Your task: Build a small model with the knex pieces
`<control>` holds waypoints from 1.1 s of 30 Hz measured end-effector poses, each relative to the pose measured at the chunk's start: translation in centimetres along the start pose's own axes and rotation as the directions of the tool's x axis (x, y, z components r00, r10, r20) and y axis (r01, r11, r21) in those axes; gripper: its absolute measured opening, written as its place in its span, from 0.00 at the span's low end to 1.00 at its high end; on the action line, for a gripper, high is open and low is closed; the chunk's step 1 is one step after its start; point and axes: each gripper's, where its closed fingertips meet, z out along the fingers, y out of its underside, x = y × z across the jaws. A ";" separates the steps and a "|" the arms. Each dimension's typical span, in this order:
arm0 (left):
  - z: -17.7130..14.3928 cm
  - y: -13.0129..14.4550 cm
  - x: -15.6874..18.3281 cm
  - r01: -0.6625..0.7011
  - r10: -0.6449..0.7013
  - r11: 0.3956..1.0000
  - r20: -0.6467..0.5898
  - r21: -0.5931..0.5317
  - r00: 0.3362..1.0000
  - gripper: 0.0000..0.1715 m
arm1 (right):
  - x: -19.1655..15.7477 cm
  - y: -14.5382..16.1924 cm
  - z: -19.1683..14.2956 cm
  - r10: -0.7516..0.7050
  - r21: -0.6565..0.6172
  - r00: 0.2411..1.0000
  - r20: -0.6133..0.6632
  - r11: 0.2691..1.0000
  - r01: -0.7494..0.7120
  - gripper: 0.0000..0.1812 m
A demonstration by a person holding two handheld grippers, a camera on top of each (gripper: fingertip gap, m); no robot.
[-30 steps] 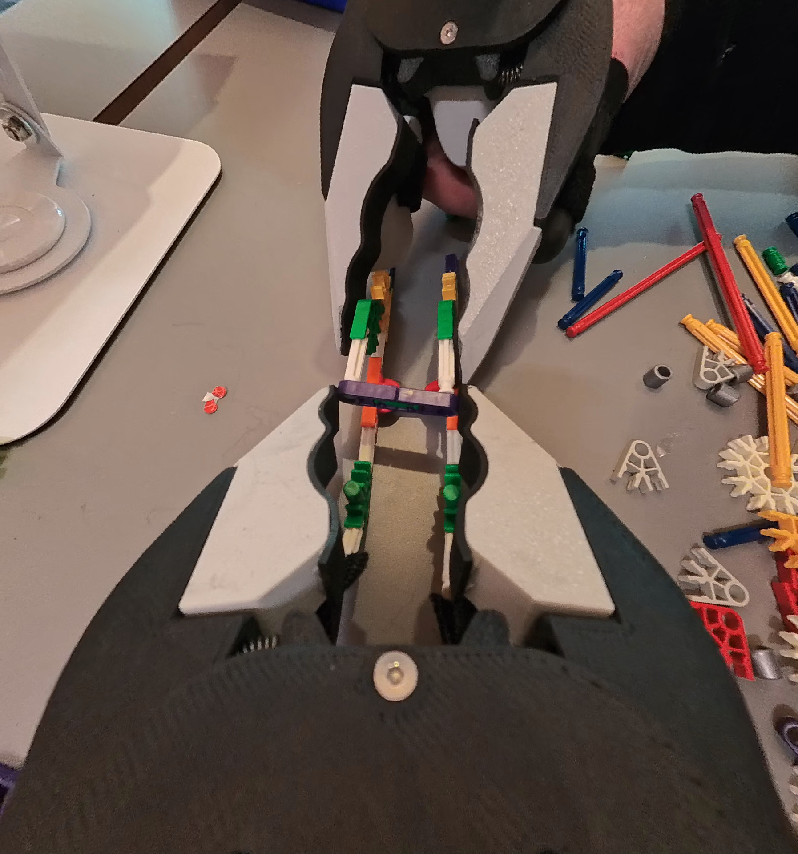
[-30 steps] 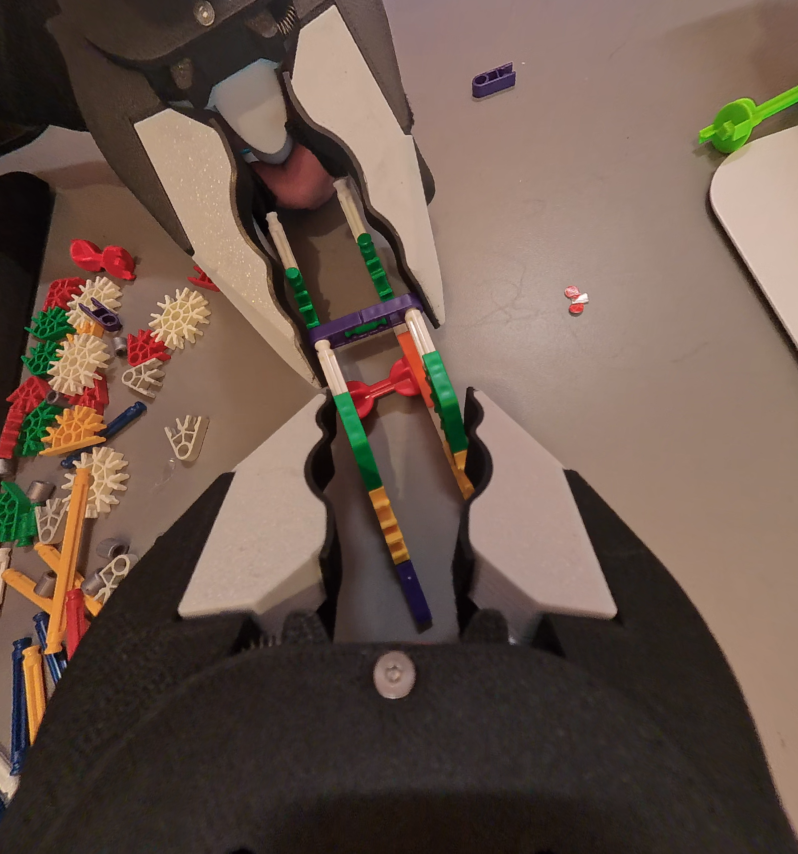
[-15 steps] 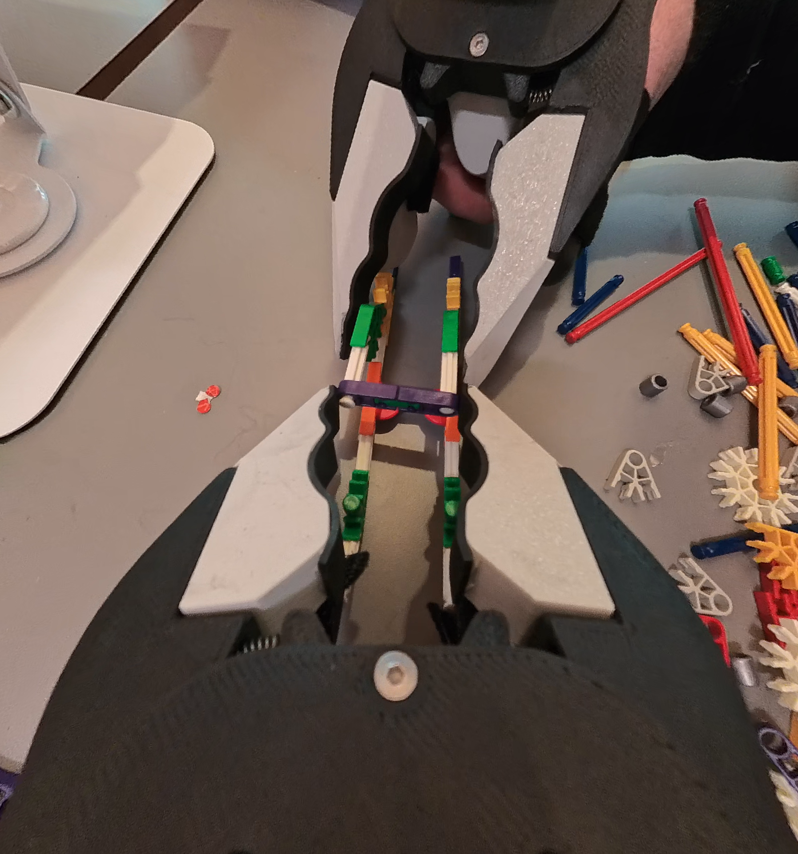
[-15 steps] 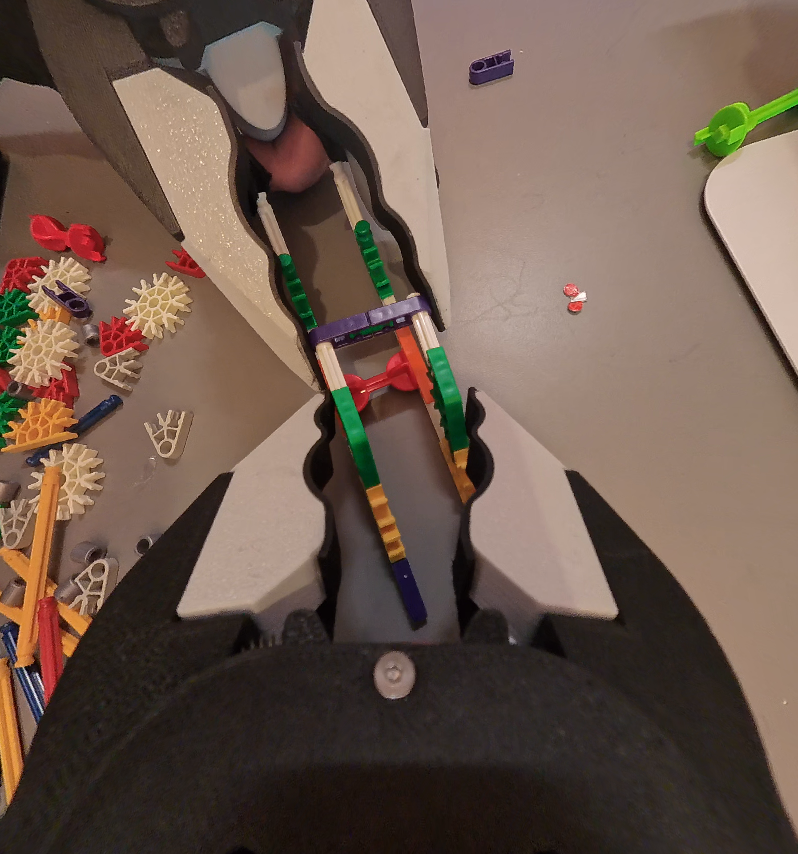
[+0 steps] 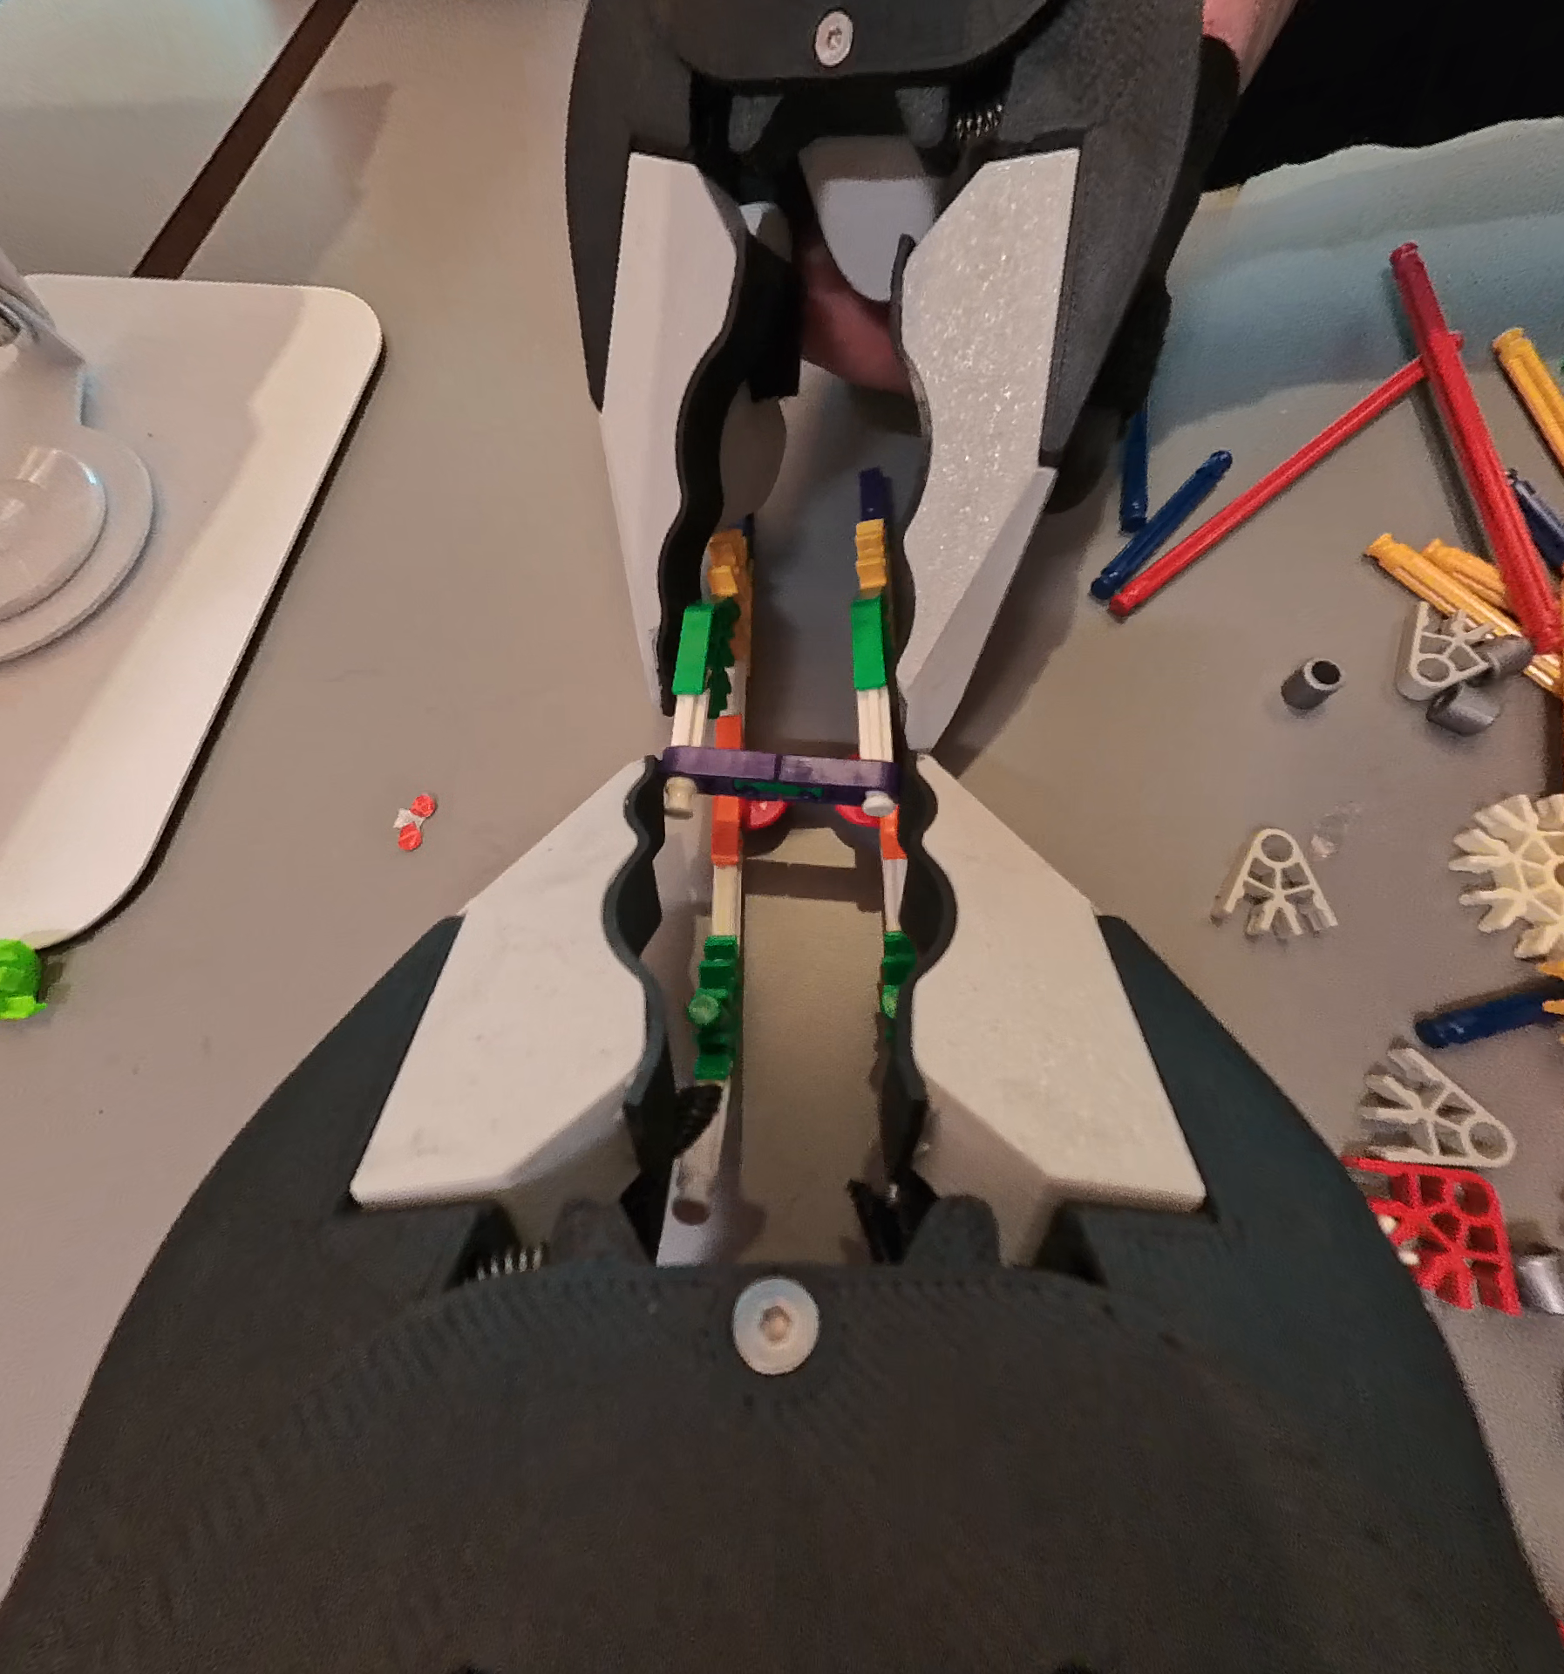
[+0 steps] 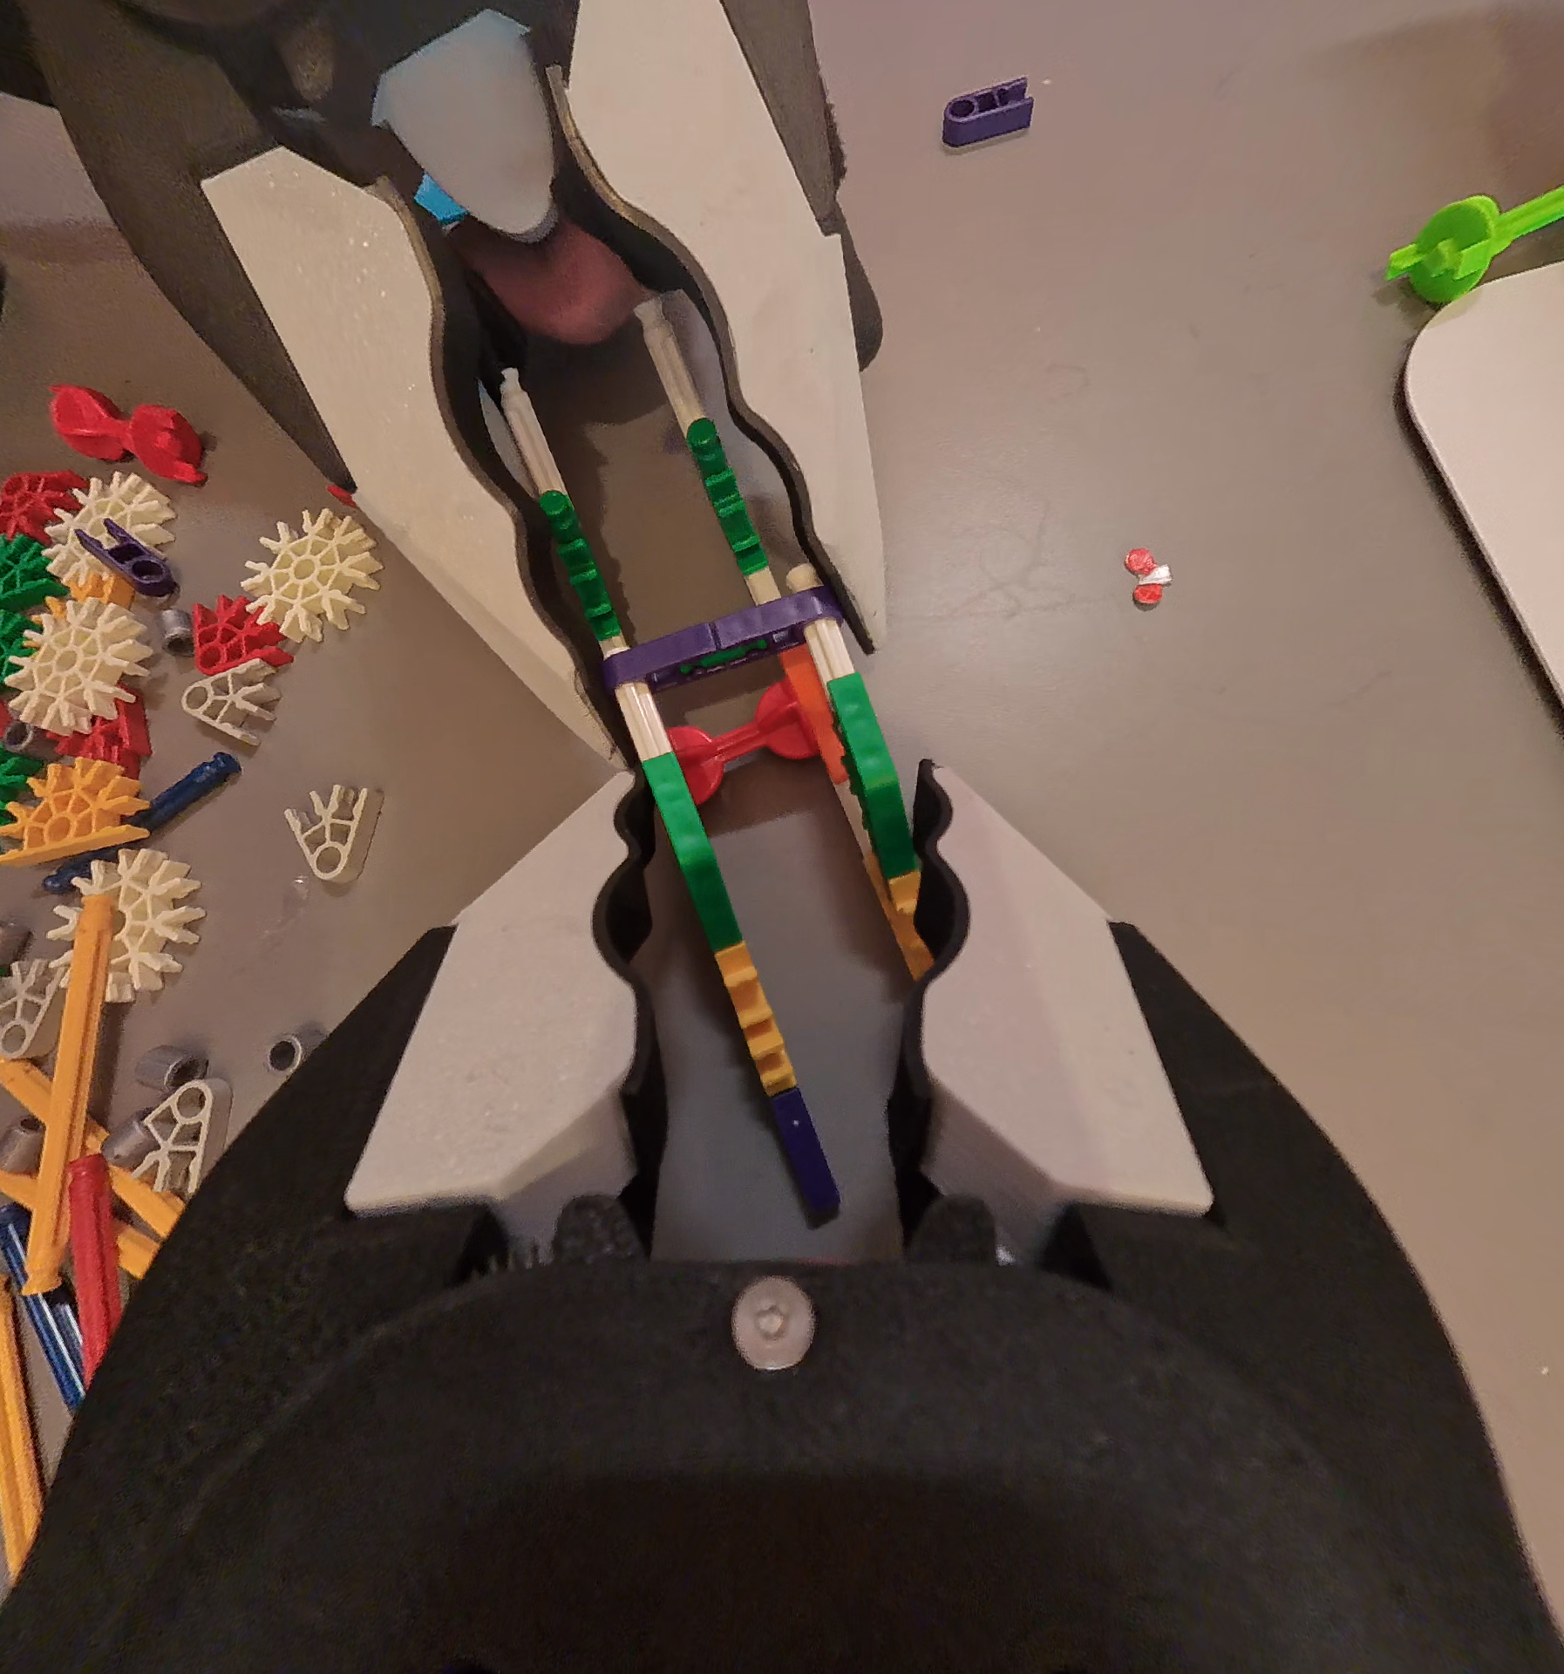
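Observation:
A small frame of plastic building pieces [image 5: 778, 774] hangs between my two grippers, which face each other tip to tip. It has two long rails of white, green, orange and yellow parts, joined by a purple crossbar [image 6: 724, 639] and a red connector [image 6: 747, 738]. My left gripper [image 5: 783, 788] is shut on the rails' near ends in the left wrist view. My right gripper [image 6: 778, 788] is shut on the other half. Each gripper shows opposite in the other's view: the right gripper [image 5: 787, 725] and the left gripper [image 6: 742, 693].
A pile of loose rods and snowflake connectors [image 5: 1530, 861] lies on the grey table; it also shows in the right wrist view [image 6: 81, 661]. A white stand base [image 5: 171, 507], a bright green piece [image 6: 1485, 231], a purple clip [image 6: 987, 109] and a tiny red bit [image 5: 414, 820] lie on the other side. The tiny red bit [image 5: 414, 820] is about equally far from each gripper, around 7 centimeters. The right camera catches it too, in the right wrist view [image 6: 1149, 578].
Both grippers keep their hold on the frame. The views have shifted slightly, and each opposite gripper looks a little closer than before.

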 end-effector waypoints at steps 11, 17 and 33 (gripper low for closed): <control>-0.4 -0.1 0.4 0.029 -0.029 1.000 -0.026 0.002 0.999 0.30 | -0.4 0.7 -0.7 0.025 -0.017 0.999 0.041 1.000 -0.024 0.37; -0.3 -0.2 0.5 0.023 -0.023 1.000 -0.021 -0.012 0.999 0.27 | -0.3 1.0 -1.1 0.034 -0.008 0.997 0.063 0.999 -0.034 0.28; -0.4 -0.7 0.2 -0.069 0.068 0.995 -0.018 -0.078 0.998 0.29 | -0.4 1.0 -0.9 0.025 0.000 0.999 0.045 1.000 -0.025 0.27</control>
